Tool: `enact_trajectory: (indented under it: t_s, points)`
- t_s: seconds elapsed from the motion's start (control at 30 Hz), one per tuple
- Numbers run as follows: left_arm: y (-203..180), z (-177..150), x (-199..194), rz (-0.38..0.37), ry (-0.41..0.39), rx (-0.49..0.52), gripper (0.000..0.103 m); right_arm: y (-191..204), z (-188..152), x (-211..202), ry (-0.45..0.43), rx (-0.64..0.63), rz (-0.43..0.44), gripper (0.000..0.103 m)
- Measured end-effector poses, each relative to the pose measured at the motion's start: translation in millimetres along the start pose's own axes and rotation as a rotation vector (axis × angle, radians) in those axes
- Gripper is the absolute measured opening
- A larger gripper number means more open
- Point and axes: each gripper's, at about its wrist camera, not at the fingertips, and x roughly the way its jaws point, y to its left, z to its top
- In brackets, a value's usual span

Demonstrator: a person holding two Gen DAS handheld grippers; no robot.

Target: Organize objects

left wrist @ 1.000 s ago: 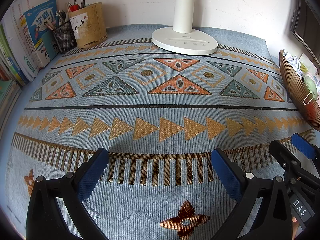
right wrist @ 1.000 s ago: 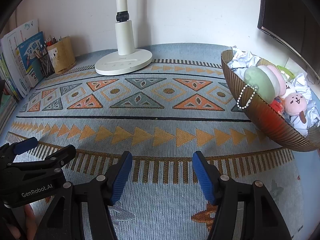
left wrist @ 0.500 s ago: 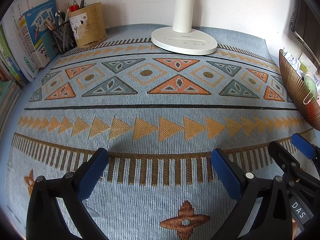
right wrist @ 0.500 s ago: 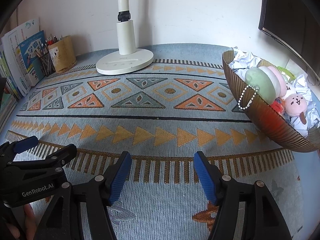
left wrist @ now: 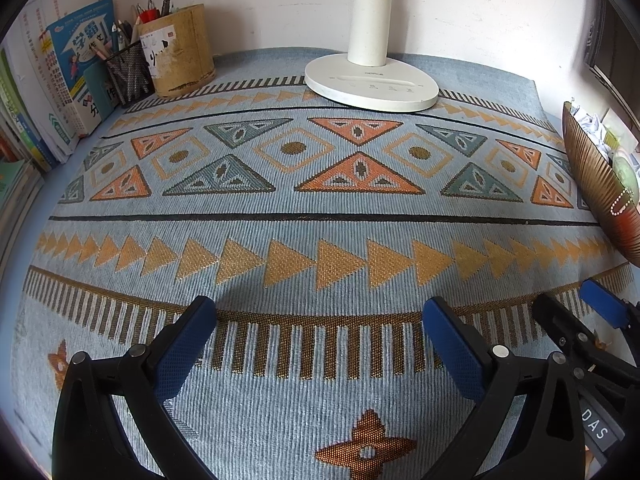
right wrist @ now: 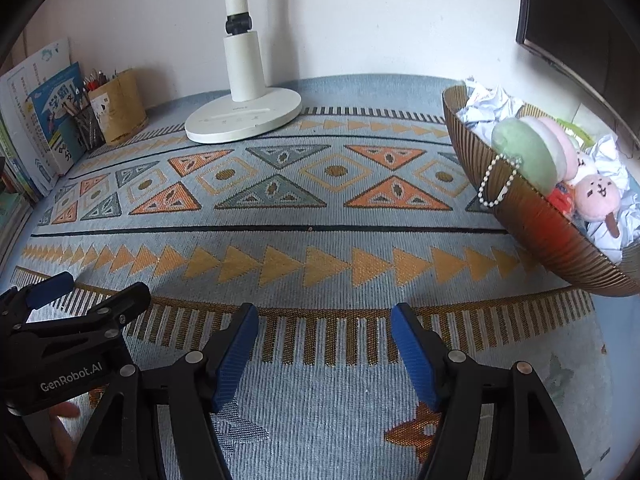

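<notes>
The bowl [right wrist: 532, 224], ribbed and brown, sits at the right edge of the surface [right wrist: 320, 208] and already holds the loose things: a green plush [right wrist: 524, 156] with a bead chain hanging over the rim, a pink plush [right wrist: 598, 198] and crumpled paper [right wrist: 486, 100]. Nothing loose lies on the patterned cloth between the two tools, so the sorting looks finished or between steps (I judge this from the bare cloth alone). If more is to be done, the next move calls for picking a target, perhaps something in the bowl, and bringing a tool to it. The left tool [left wrist: 320, 344] hovers low over the near part of the cloth, its jaws spread wide and holding nothing. The right tool [right wrist: 324, 348] hangs just beside it, level and pointing toward the lamp [right wrist: 244, 116], jaws likewise apart and bare.
</notes>
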Motion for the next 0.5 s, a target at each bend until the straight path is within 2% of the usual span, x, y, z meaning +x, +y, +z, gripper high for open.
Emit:
enact_trajectory:
  t_s: [0.03, 0.07, 0.17, 0.37, 0.5]
  points:
    - [0.3, -0.6, 0.1, -0.001, -0.009, -0.001, 0.103, -0.9, 0.2, 1.1, 0.007, 0.007, 0.003, 0.072]
    - [0.1, -0.9, 0.2, 0.002, -0.010, 0.002, 0.103, -1.7, 0.7, 1.5, 0.010, 0.011, 0.012, 0.083]
    - [1.9, -1.6, 0.5, 0.003, -0.029, -0.005, 0.103, -3.9, 2.3, 7.2, 0.043, 0.022, 0.018, 0.102]
    - [4.0, -0.3, 1.2, 0.006, -0.028, -0.016, 0.103, -3.4, 2.7, 12.0, 0.065, 0.017, -0.016, 0.103]
    - [2.7, 0.3, 0.7, 0.011, -0.028, -0.017, 0.103, -3.3, 2.4, 12.6, 0.050, -0.009, -0.017, 0.103]
